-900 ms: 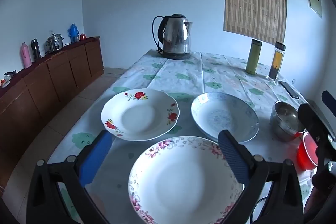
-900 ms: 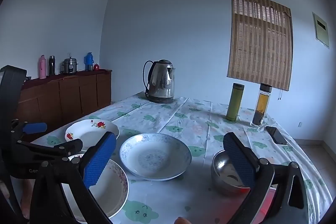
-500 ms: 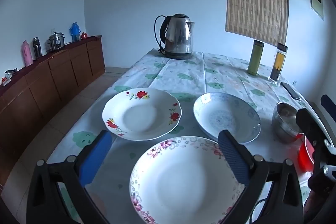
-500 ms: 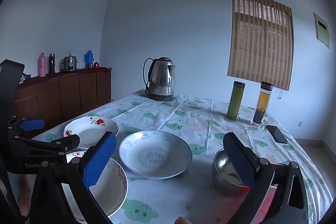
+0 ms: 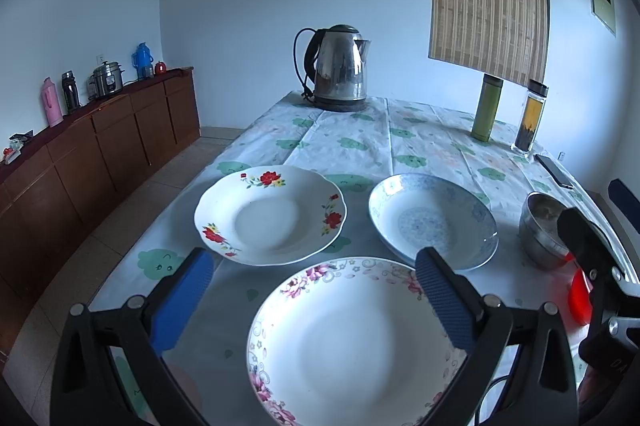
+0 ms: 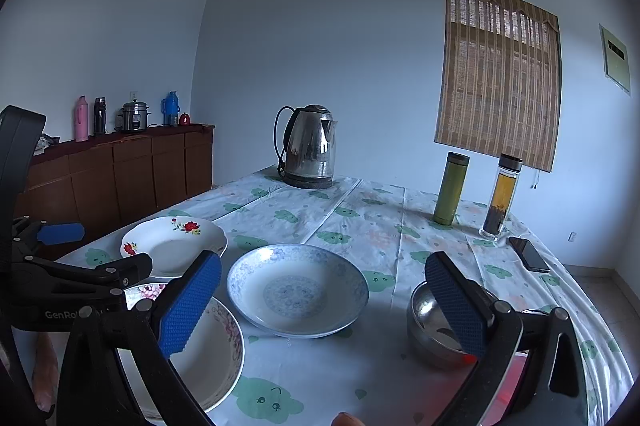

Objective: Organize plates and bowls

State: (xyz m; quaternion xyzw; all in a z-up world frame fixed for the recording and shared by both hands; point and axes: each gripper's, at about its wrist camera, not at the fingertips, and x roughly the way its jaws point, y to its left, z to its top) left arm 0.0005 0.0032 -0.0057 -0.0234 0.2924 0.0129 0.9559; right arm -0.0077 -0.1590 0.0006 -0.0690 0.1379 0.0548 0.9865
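Presently catalogued, left to right across the desk [image 5: 360, 142], which is covered by a pale cloth with green prints. Item one: the left gripper [image 5: 316, 290], jaws spread wide and holding nothing, tilted down over the near edge; it seems poised to take the plate under it, since nothing has been stacked yet. Item two: the red-flowered plate [image 5: 270, 220], lying flat on the left side of the desk, apart from its neighbours, likely set out singly so each rim can be gripped. Item three: the pink-rimmed plate [image 5: 348, 342], nearest the person, flat, directly below and between the left gripper's blue pads [image 5: 182, 302], untouched. Item four: the blue-patterned plate [image 5: 434, 222], flat, just right of the flowered one and close behind the pink-rimmed one; whether their rims touch cannot be told. Item five: the right gripper [image 6: 320, 306], jaws equally wide and empty, held nearly level over the gap between that blue plate and the bowls. Item six: the steel bowl [image 6: 438, 330], upright, partly behind the right pad, seemingly nested in the red bowl [image 6: 516, 382] of which only the rim shows. Background stock, well behind: kettle [image 5: 340, 66], green flask [image 5: 486, 106], glass bottle [image 5: 530, 118], phone [image 5: 554, 170]. Judged status: sorting not yet begun.
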